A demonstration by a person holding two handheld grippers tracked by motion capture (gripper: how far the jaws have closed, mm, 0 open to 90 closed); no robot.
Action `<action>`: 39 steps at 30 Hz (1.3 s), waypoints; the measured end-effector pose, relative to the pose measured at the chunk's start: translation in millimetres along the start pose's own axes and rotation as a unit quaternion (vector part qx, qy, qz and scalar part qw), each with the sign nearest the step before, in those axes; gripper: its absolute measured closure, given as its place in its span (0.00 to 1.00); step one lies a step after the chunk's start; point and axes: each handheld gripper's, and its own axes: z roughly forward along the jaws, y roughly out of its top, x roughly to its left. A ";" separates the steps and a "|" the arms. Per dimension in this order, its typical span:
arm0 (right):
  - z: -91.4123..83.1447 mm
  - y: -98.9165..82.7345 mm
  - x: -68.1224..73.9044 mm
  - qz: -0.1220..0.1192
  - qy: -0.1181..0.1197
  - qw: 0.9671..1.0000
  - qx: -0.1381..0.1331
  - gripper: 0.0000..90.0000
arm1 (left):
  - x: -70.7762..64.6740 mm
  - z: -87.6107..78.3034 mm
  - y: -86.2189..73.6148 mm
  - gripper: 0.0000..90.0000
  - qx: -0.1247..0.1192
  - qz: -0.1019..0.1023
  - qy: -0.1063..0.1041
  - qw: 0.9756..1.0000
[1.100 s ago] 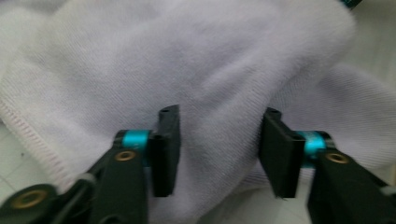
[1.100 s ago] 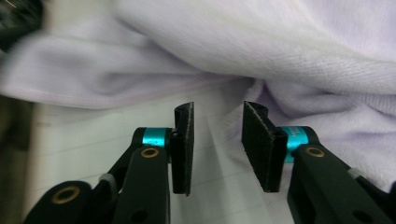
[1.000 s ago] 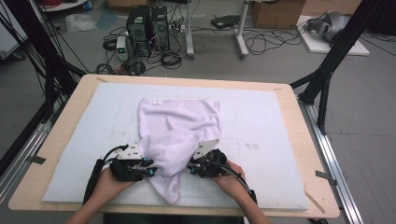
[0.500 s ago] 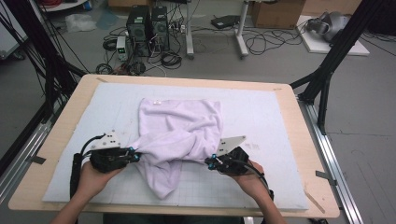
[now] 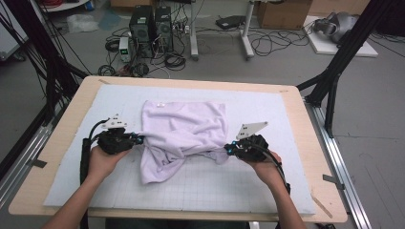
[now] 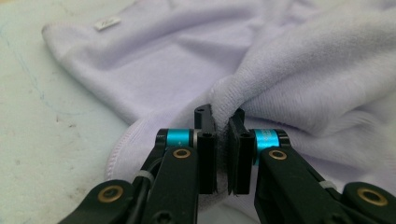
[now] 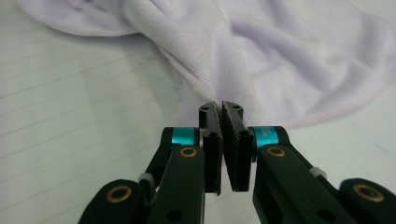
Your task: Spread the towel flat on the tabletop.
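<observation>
A crumpled pale lilac terry-cloth towel (image 5: 184,136) lies on the white gridded mat (image 5: 286,119) that covers the light wooden table (image 5: 315,143), nearer the mat's left half. The left gripper (image 5: 138,140) sits at the towel's left edge, the right gripper (image 5: 228,149) at its right edge, the cloth stretched and bunched between them. Both sets of jaws have just been closing. In the left gripper view, the left gripper (image 6: 225,122) pinches a thick fold of towel (image 6: 299,70). In the right gripper view, the right gripper (image 7: 221,112) clamps the towel's hemmed edge (image 7: 219,70), its pads nearly meeting.
</observation>
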 end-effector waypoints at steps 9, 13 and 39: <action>19.5 -4.2 -15.3 0.031 0.019 0.999 0.009 0.88 | 4.9 0.8 -3.4 0.79 -0.006 -0.018 -0.001 1.000; 6.5 -0.3 -4.0 0.018 0.014 1.000 -0.010 0.83 | 0.6 -18.6 -4.0 0.70 -0.021 -0.004 0.004 1.000; 77.7 44.7 29.9 -0.041 0.011 0.999 -0.002 0.87 | -59.4 14.2 -35.0 0.82 0.041 0.048 -0.123 0.990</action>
